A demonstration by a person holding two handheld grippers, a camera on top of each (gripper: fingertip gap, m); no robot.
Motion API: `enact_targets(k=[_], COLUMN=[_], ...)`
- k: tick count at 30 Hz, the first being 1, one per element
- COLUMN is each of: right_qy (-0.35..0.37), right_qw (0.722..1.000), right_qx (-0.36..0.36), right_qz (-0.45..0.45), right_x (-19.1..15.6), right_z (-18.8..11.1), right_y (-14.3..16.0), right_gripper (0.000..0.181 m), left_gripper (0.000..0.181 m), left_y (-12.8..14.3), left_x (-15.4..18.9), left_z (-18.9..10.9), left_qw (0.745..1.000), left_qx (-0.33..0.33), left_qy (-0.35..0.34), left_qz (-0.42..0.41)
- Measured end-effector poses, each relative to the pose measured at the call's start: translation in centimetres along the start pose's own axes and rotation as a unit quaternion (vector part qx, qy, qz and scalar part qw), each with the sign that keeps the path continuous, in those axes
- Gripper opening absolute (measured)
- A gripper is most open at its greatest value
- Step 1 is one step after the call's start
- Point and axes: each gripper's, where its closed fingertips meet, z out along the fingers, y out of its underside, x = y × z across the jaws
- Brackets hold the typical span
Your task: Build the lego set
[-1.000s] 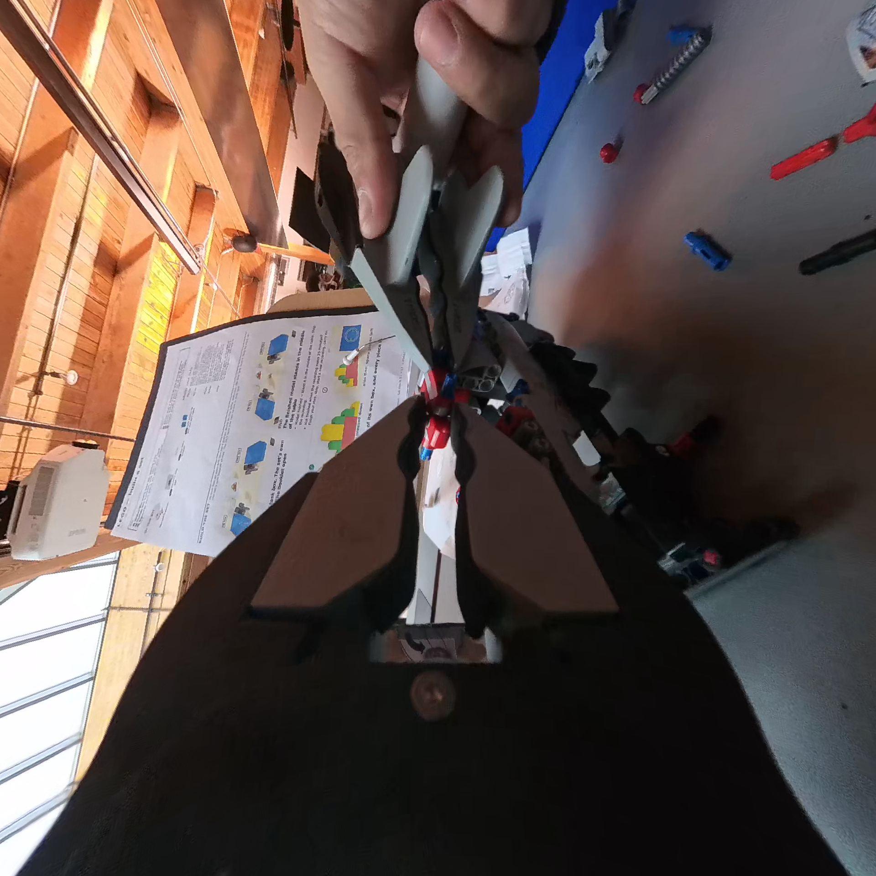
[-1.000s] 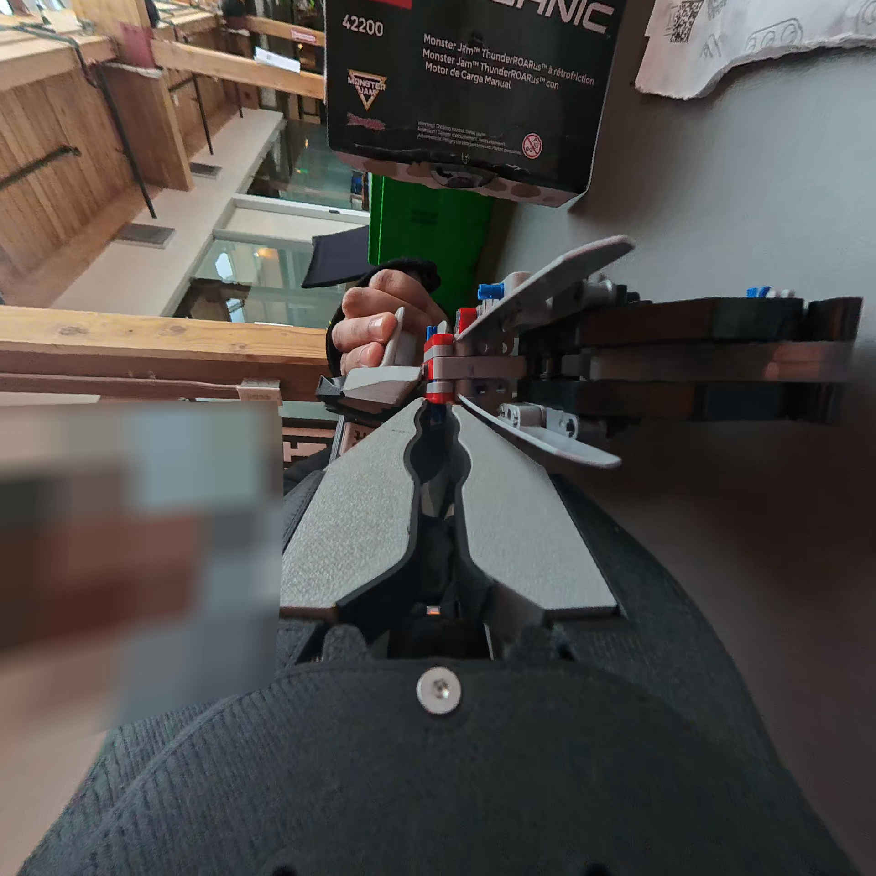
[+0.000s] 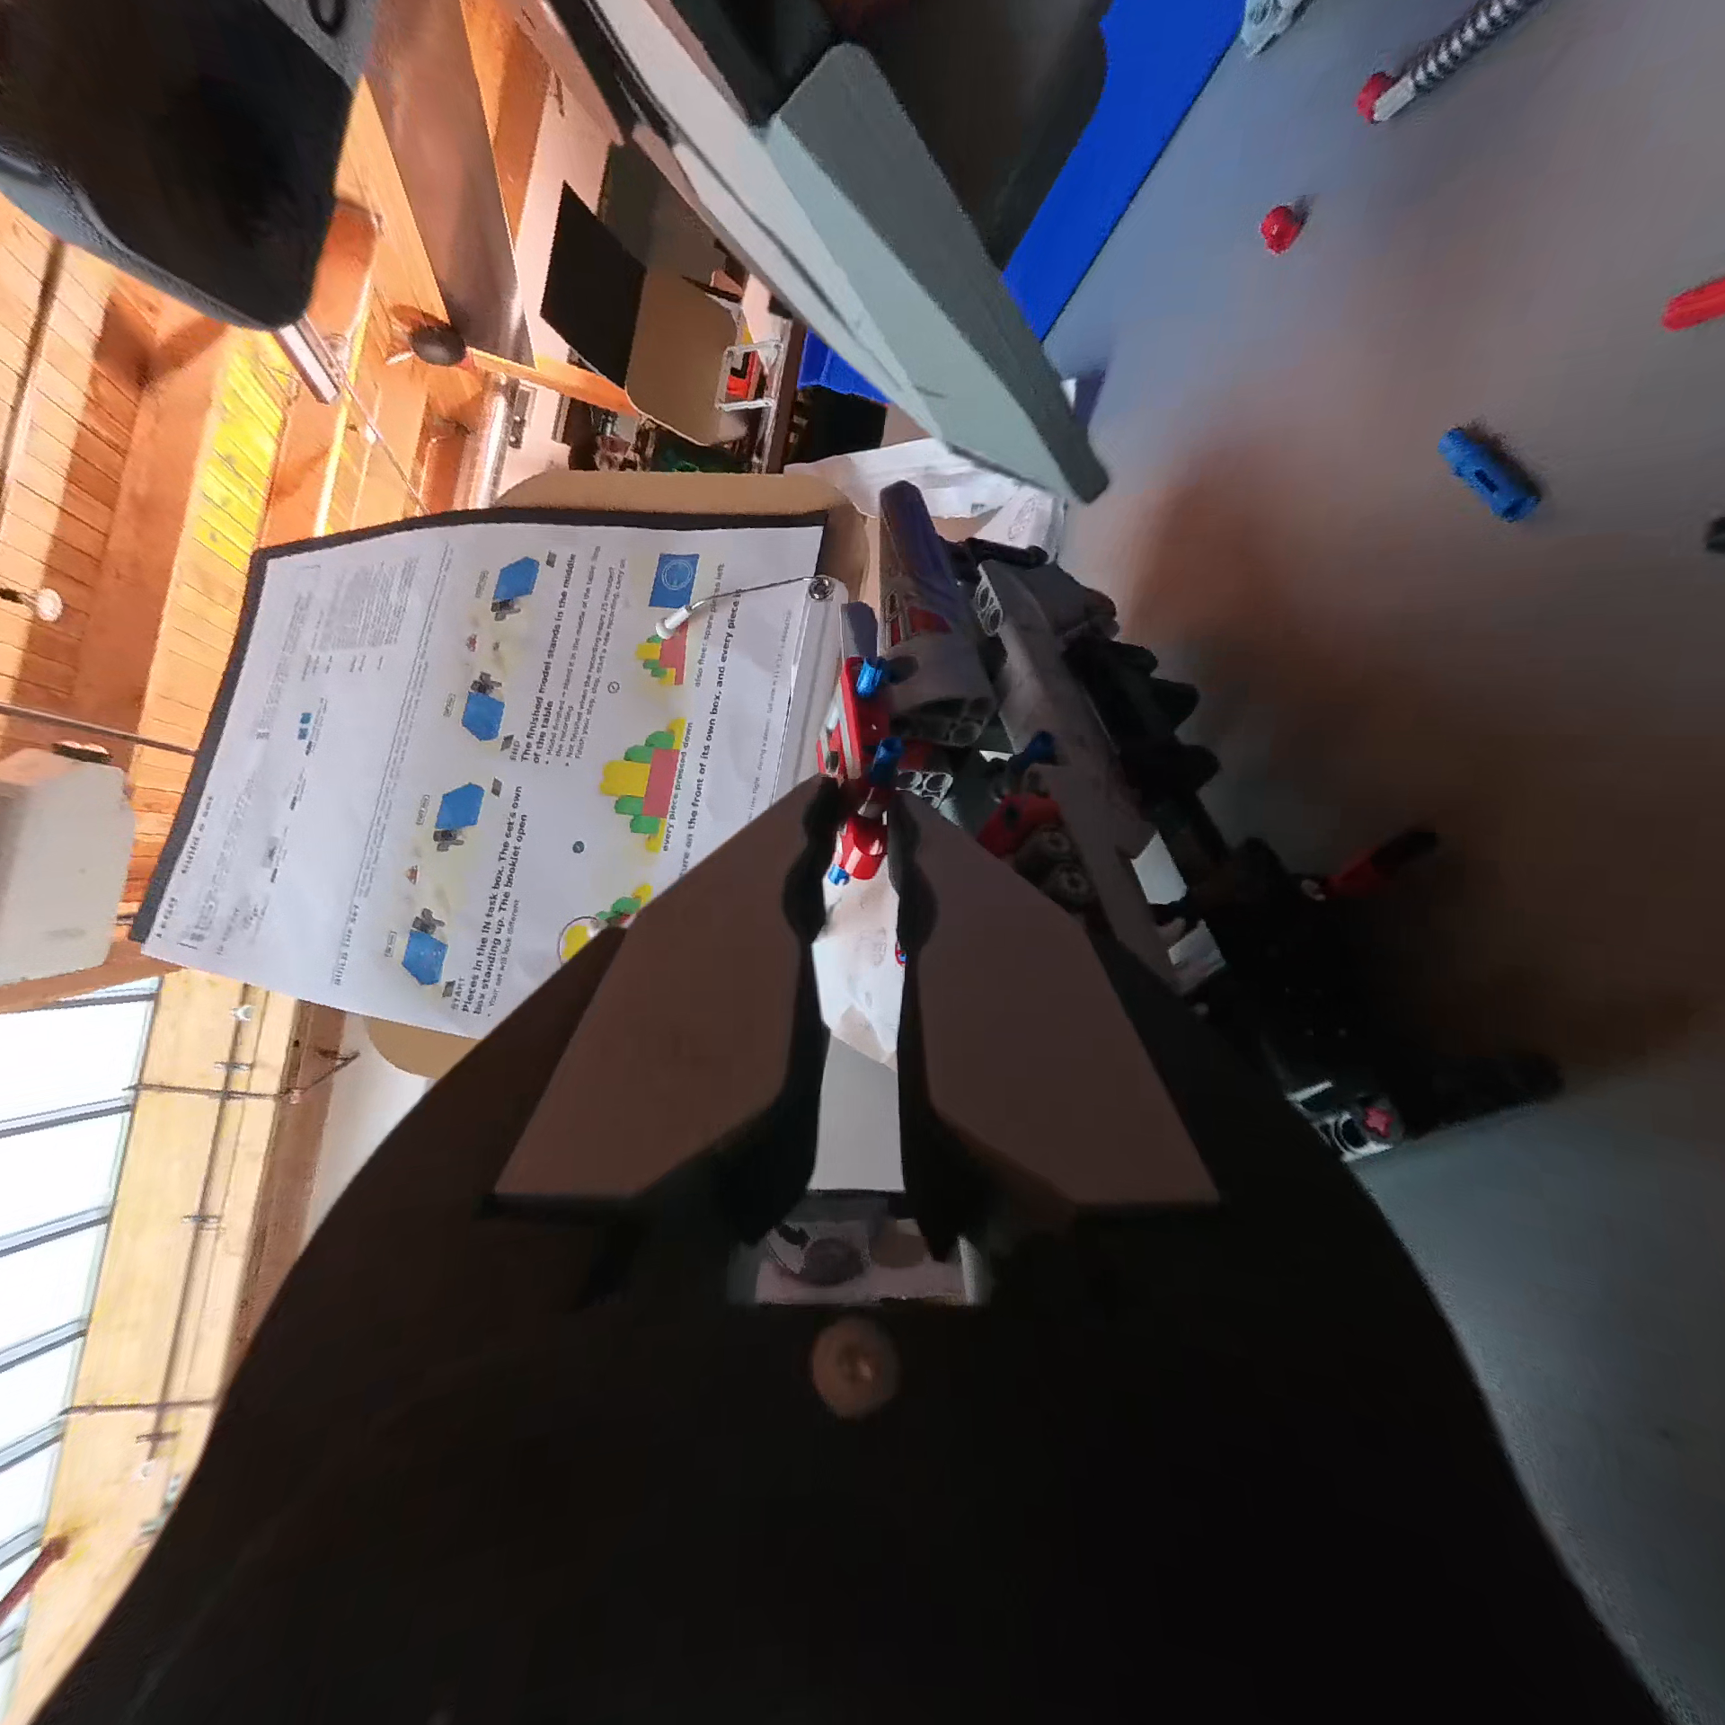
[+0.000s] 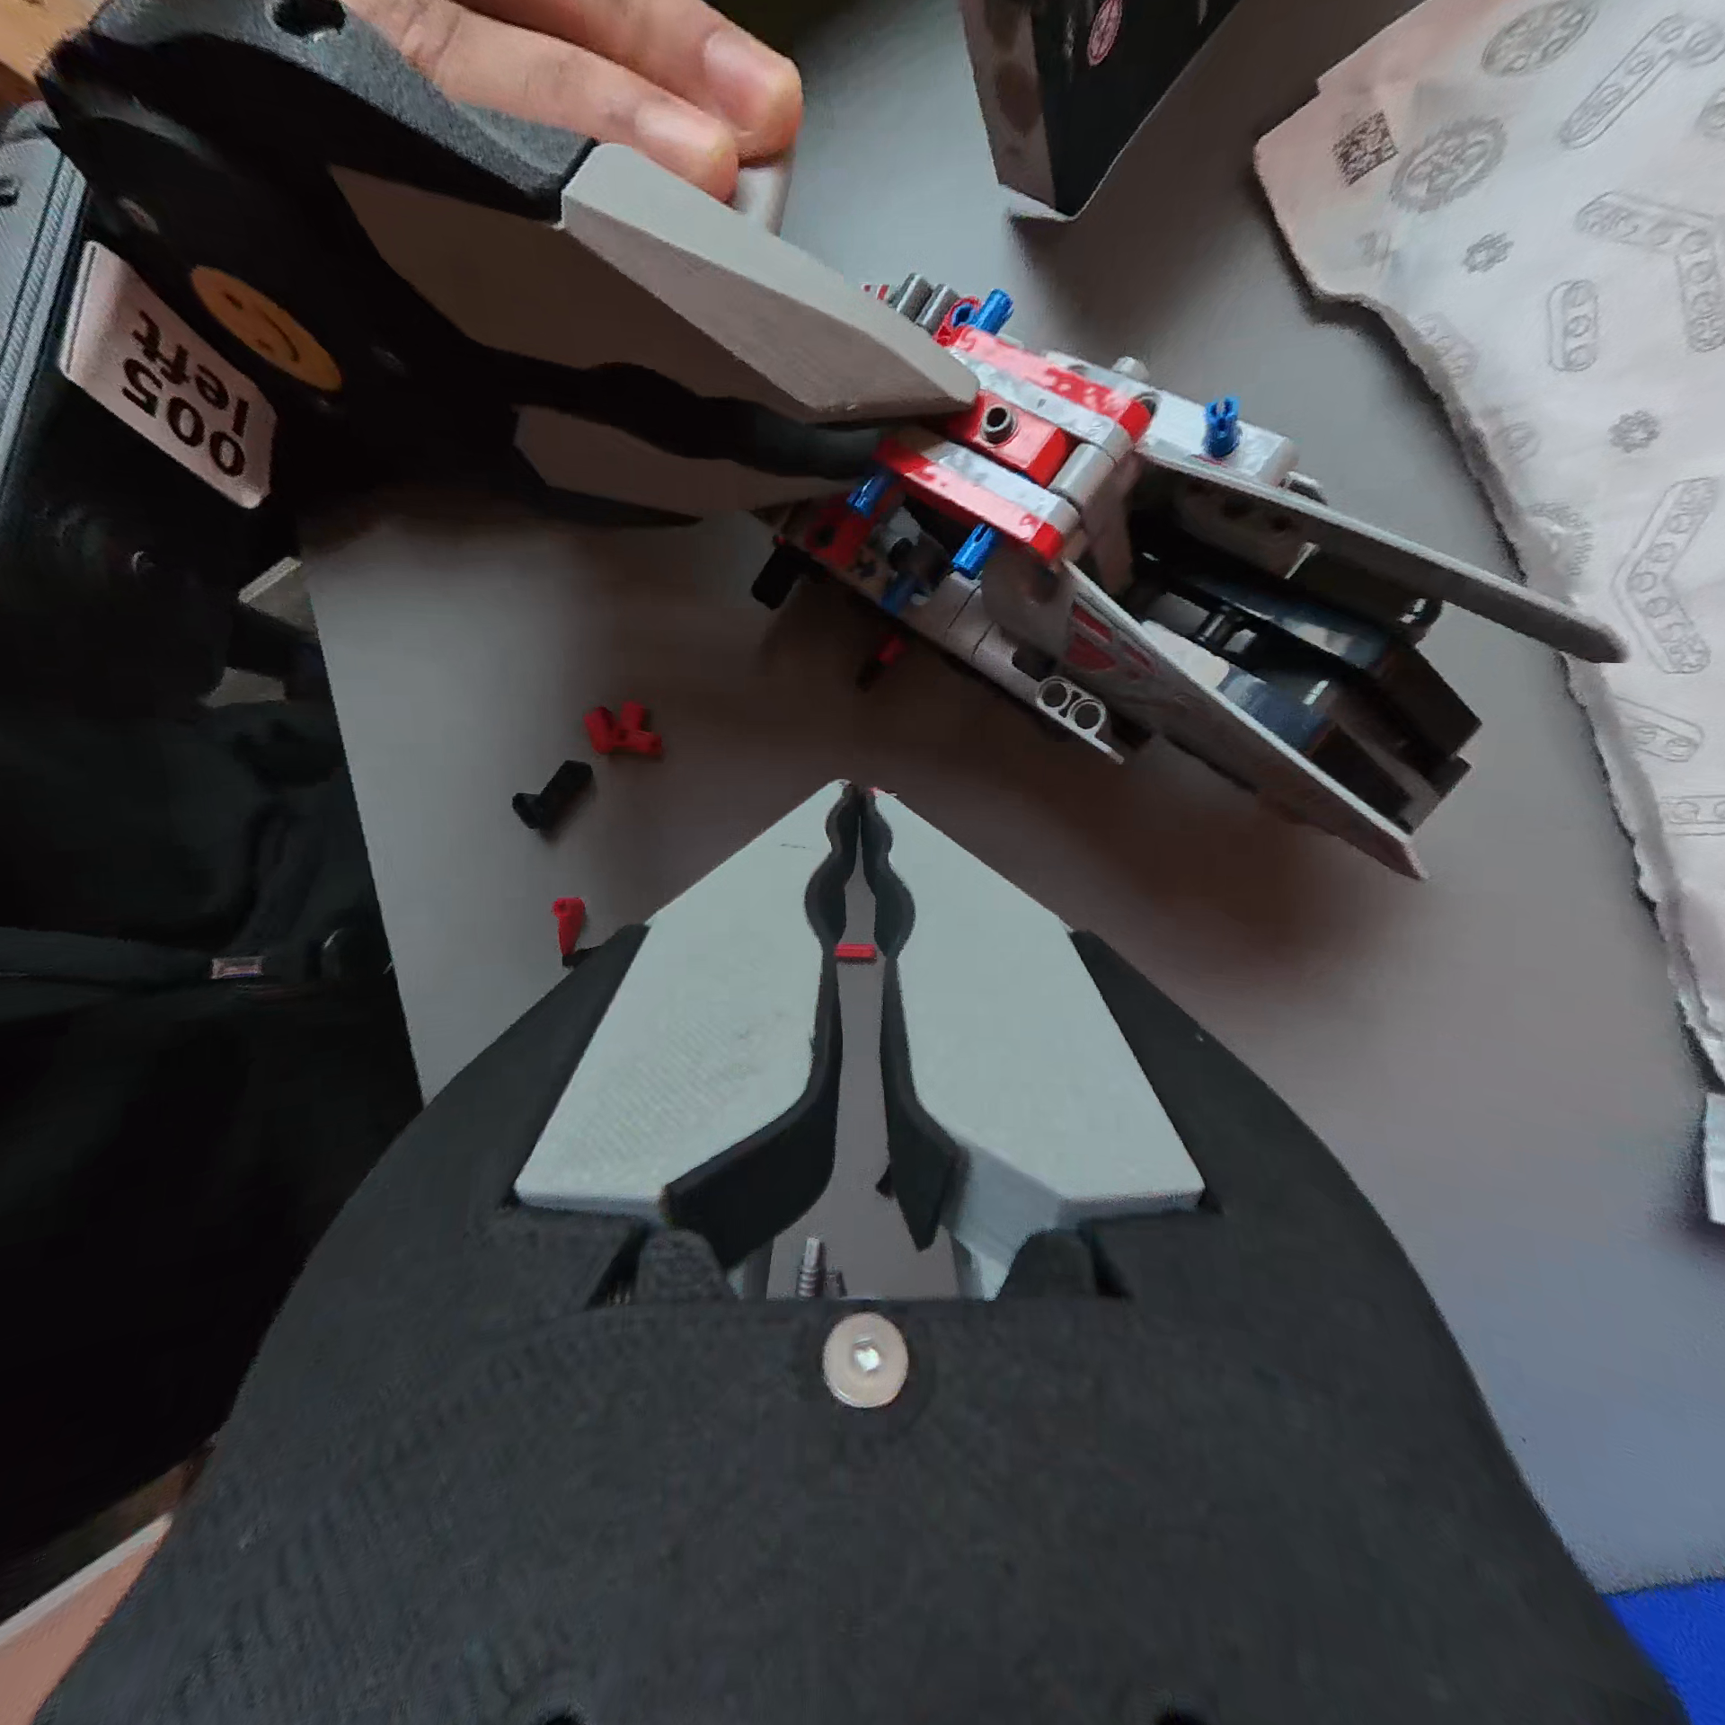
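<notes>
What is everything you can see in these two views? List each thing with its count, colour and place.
lego model: one, grey, red and black; lifted at its red end.
loose red pieces: at least three; table, left of the model.
black piece: one; beside them.
blue piece: one; table.
paper bag: one, pale, printed; table, right.
box: one, black; far edge.
instruction sheet: one, white; propped upright.
table: one, grey.
left gripper: clamped on the model.
right gripper: shut, above the table.
hand: one, on the left gripper.
</notes>
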Motion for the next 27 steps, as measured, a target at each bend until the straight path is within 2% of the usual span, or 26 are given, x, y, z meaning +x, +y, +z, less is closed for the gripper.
enact_targets(k=[2,5,7,9,11,14,18,22,24,27], right_qy=[-0.006,-0.077,-0.147,-0.230,-0.267,-0.280,-0.248,-0.230,-0.228,-0.261], right_qw=[0.999,0.988,0.966,0.932,0.910,0.900,0.908,0.916,0.917,0.902], right_qx=[0.048,0.091,0.112,0.115,0.125,0.127,0.111,0.110,0.105,0.105], right_qz=[0.019,0.099,0.179,0.257,0.293,0.310,0.319,0.311,0.310,0.327], right_x=[0.0,-0.5,-0.7,-1.0,-0.7,-0.3,0.3,0.4,0.2,-0.6], right_z=[-0.8,-1.5,-1.5,-1.5,-1.3,-1.0,-0.6,-0.9,-0.7,-0.2], right_y=[-1.3,-2.8,-3.4,-3.8,-4.1,-4.2,-3.6,-3.5,-3.6,-3.9], right_gripper=[0.003,0.015,0.016,0.029,0.021,0.016,0.009,0.020,0.014,0.016], left_gripper=[0.007,0.007,0.008,0.007,0.007,0.007,0.007,0.007,0.007,0.007], left_y=[-0.2,-0.6,-0.9,-1.2,-1.2,-1.0,-1.1,-1.6,-1.7,-1.8], left_x=[0.1,0.1,0.2,0.2,0.3,0.2,0.3,0.4,0.5,0.5], left_z=[0.0,-0.1,-0.1,-0.1,-0.1,-0.1,-0.2,-0.2,-0.3,-0.3], left_qw=[1.000,0.999,0.999,0.998,0.998,0.999,0.999,0.998,0.998,0.998], left_qx=[-0.003,-0.003,-0.002,0.000,0.000,0.001,0.006,0.015,0.014,0.020], left_qy=[-0.003,-0.013,-0.018,-0.020,-0.019,-0.017,-0.014,-0.013,-0.014,-0.011], left_qz=[0.013,0.035,0.046,0.052,0.054,0.050,0.047,0.052,0.055,0.050])
